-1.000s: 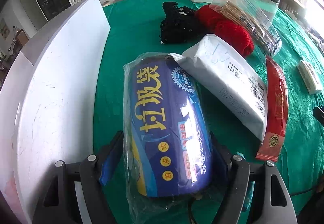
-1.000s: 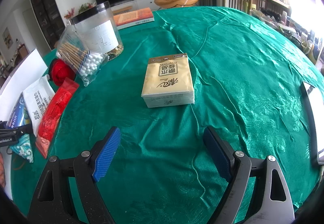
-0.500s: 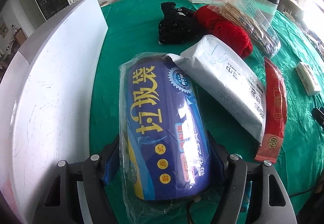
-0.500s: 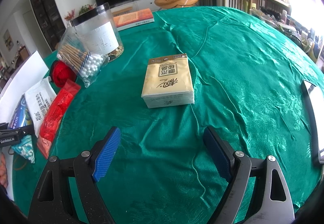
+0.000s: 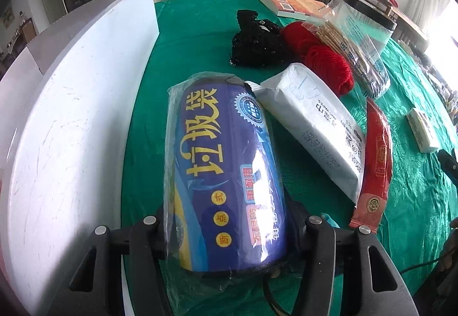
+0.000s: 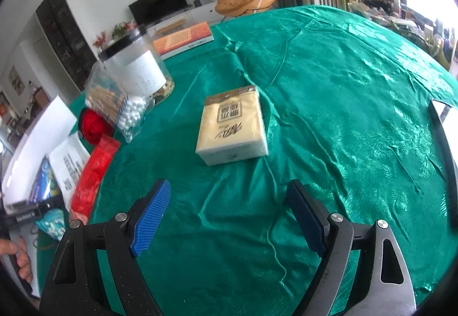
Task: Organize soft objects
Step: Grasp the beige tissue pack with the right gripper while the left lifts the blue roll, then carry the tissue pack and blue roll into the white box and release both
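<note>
While the left gripper (image 5: 226,233) is clamped on the blue bag roll (image 5: 226,173), the roll's far end lies against the wipes pack (image 5: 315,130) on the green cloth (image 5: 200,30), just beside the white box wall (image 5: 71,121); I can't tell whether that end rests on the cloth. Step in hand looks like carrying the roll to the box, so my call: lift straight up before swinging left, so the loose wrapper doesn't drag the wipes, and keep the squeeze moderate since the roll is soft and the film slick; clear the wall top before letting go. Left to right in the left view: box wall, roll, black mesh item (image 5: 254,44), wipes, red yarn (image 5: 323,61), swab bag (image 5: 352,50), red sachet (image 5: 375,161), tissue pack (image 5: 422,130). Only this view shows the grip itself and the black item. Right gripper (image 6: 226,218) hangs unclenched and empty over bare cloth, jaws wide, tissue pack (image 6: 232,127) ahead of it and well apart. Only that view shows the clear jar (image 6: 137,70) fully behind the swabs, and the open cloth on the right. It sees the roll only as a sliver at far left.
</note>
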The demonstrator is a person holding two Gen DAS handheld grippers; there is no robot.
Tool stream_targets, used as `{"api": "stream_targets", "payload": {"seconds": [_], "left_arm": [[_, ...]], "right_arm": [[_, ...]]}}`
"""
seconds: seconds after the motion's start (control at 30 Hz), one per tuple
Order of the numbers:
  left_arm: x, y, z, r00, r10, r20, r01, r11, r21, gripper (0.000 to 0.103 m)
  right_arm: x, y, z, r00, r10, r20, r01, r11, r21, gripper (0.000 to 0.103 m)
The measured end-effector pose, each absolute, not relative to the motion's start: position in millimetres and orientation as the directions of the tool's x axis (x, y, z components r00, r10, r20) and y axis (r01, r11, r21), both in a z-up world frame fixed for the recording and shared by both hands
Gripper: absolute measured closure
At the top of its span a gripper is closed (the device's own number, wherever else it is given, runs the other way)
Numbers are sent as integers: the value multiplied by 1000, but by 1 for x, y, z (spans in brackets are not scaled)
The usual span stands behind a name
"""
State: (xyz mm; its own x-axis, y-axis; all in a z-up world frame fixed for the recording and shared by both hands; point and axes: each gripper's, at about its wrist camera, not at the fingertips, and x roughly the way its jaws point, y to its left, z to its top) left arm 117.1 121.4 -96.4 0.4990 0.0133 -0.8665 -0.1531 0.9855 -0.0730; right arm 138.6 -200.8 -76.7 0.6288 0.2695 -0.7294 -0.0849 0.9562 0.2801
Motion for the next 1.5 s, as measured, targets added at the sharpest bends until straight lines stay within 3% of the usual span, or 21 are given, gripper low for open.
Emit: {"api": "stream_targets", "payload": {"seconds": [0.1, 0.23, 0.3, 0.33, 0.47, 0.67, 0.83, 1.0, 1.03, 1.1, 1.13, 1.17, 1.27, 1.5], "left_arm": [[113, 129, -93, 509, -12, -861, -168, 979, -113, 46], [105, 133, -80, 534, -26, -845, -175, 974, -141, 47], [101, 133, -70, 549, -42, -835, -172, 972, -162, 47], [99, 134, -65, 558, -64, -828, -164, 969, -185, 47], [85, 132, -42, 613, -128, -779, -127, 958, -257, 48], [57, 152, 5, 702, -182, -688, -96, 933, -346, 48], [10, 211, 40, 762, -51, -646, -185, 938, -292, 48], [-42, 286, 45, 728, 181, -661, -390, 902, -182, 47], [-49, 299, 41, 702, 231, -674, -438, 886, -152, 45], [-59, 318, 31, 644, 325, -693, -516, 853, -79, 26], [-63, 325, 28, 626, 361, -691, -541, 839, -52, 8], [-68, 329, 26, 617, 396, -680, -564, 826, -30, 1], [-70, 328, 20, 627, 408, -664, -570, 821, -34, 1], [-42, 273, 22, 722, 260, -641, -408, 909, -90, 1]], "right_arm": [[160, -201, -63, 629, 235, -741, -67, 966, 250, 17], [206, -178, -68, 510, 198, -837, -118, 980, 160, 18], [218, -168, -74, 479, 178, -860, -144, 982, 123, 23], [220, -166, -75, 473, 158, -867, -139, 985, 103, 50], [208, -163, -61, 481, 171, -860, -104, 985, 138, 49], [162, -97, 16, 549, 360, -755, -311, 926, 215, 49], [115, 2, 81, 472, 591, -654, -531, 783, 324, 49], [61, 118, 106, 293, 735, -612, -722, 590, 362, 48], [53, 138, 104, 257, 745, -616, -744, 559, 366, 47], [38, 171, 94, 197, 747, -635, -781, 511, 359, 38], [34, 183, 88, 166, 742, -650, -795, 491, 358, 26], [25, 189, 80, 145, 735, -662, -803, 479, 356, 24], [21, 183, 63, 150, 720, -678, -805, 487, 339, 24], [42, 103, 30, 334, 633, -698, -664, 684, 303, 24]]}}
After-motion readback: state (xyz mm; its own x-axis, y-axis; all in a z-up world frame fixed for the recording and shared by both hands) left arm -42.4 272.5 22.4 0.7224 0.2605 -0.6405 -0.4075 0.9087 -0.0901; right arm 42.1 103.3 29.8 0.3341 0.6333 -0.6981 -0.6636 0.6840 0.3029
